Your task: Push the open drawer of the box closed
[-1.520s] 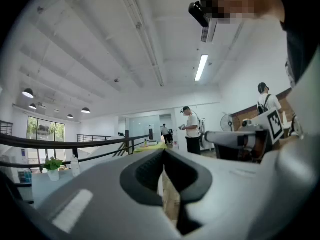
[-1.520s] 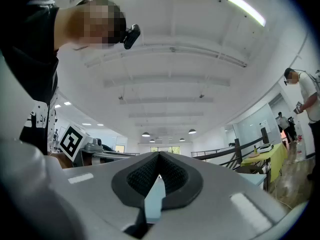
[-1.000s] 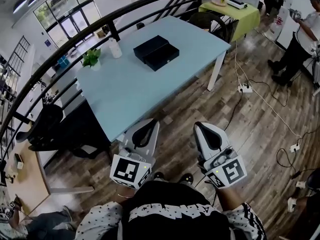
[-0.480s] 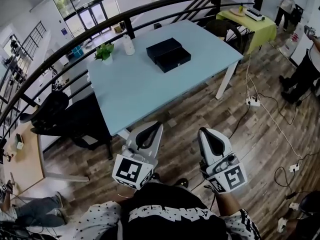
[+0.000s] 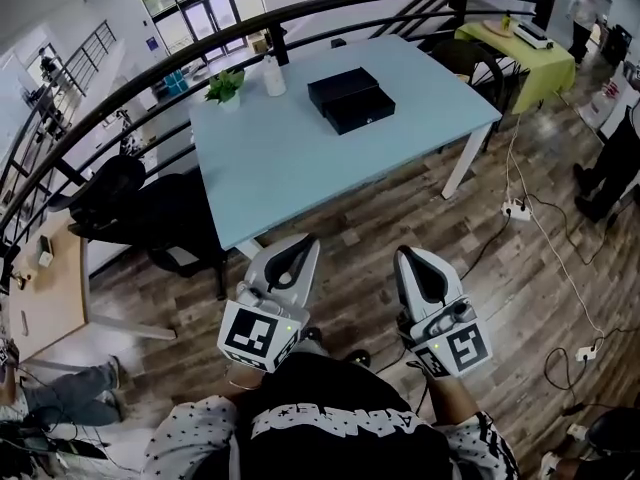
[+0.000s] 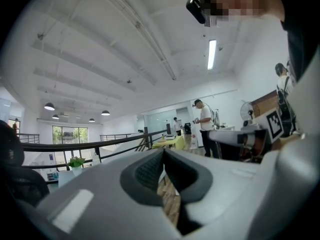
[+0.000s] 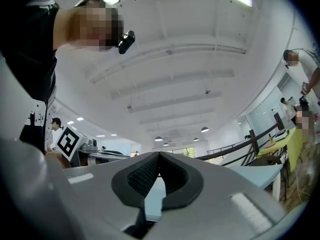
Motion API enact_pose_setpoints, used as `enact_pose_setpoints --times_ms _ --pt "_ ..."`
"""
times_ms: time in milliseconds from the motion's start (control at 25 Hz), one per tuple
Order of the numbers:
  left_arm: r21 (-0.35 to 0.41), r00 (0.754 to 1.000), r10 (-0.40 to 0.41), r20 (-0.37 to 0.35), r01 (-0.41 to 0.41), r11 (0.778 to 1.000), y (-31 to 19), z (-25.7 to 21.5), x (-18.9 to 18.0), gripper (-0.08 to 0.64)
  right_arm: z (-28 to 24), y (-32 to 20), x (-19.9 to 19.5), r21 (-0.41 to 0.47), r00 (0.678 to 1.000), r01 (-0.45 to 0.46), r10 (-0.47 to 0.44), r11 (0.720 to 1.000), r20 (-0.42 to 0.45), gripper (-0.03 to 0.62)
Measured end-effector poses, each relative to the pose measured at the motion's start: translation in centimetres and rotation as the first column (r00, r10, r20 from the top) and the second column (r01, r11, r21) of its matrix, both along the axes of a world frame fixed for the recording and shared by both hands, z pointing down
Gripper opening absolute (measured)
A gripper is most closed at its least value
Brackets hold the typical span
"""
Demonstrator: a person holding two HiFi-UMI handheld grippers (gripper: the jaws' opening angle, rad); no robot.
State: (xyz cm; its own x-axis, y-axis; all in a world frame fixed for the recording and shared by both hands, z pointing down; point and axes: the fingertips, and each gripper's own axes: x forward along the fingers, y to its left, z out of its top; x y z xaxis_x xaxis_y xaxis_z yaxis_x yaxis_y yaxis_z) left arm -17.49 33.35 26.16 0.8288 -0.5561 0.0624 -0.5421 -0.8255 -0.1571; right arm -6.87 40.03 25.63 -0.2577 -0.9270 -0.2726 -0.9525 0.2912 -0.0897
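Observation:
A black box lies on the far part of the light blue table; its drawer sticks out toward the front right. Both grippers hang in front of the person's chest, over the wooden floor and well short of the table. My left gripper is shut with nothing between its pads; its own view shows the tips meeting at the left gripper. My right gripper is shut and empty too, its tips touching at the right gripper. The box is far from both.
A small potted plant and a white bottle stand at the table's far edge. A black railing curves behind it. A dark office chair sits left of the table. A power strip and cables lie on the floor at right.
The view has shifted, so the table and box sit a little more to the right in the frame. Both grippers stay shut in front of the chest.

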Motion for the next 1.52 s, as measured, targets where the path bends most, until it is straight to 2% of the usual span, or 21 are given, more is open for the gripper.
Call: enact_pose_setpoints --times_ms 200,400,920,1520 --pt "0.004 1.000 -0.021 0.002 0.021 1.000 0.1 0.0 -0.1 0.000 0.3 0.3 0.2 -0.004 1.000 0.011 -0.011 1.000 0.003 0.003" --pt "-0.002 1.000 -0.006 -0.013 0.006 1.000 -0.3 0.3 0.6 0.000 0.7 0.4 0.7 -0.015 1.000 -0.004 0.003 1.000 -0.012 0.003" --pt "-0.014 0.991 0.134 -0.022 -0.135 0.991 -4.5 1.2 7.7 0.000 1.6 -1.7 6.7 -0.058 0.986 -0.158 0.155 0.986 -0.054 0.003" --pt "-0.052 0.994 0.109 -0.031 -0.111 0.993 -12.1 2.4 10.2 0.000 2.6 -8.7 8.4 -0.102 0.987 -0.138 0.128 0.985 -0.101 0.003"
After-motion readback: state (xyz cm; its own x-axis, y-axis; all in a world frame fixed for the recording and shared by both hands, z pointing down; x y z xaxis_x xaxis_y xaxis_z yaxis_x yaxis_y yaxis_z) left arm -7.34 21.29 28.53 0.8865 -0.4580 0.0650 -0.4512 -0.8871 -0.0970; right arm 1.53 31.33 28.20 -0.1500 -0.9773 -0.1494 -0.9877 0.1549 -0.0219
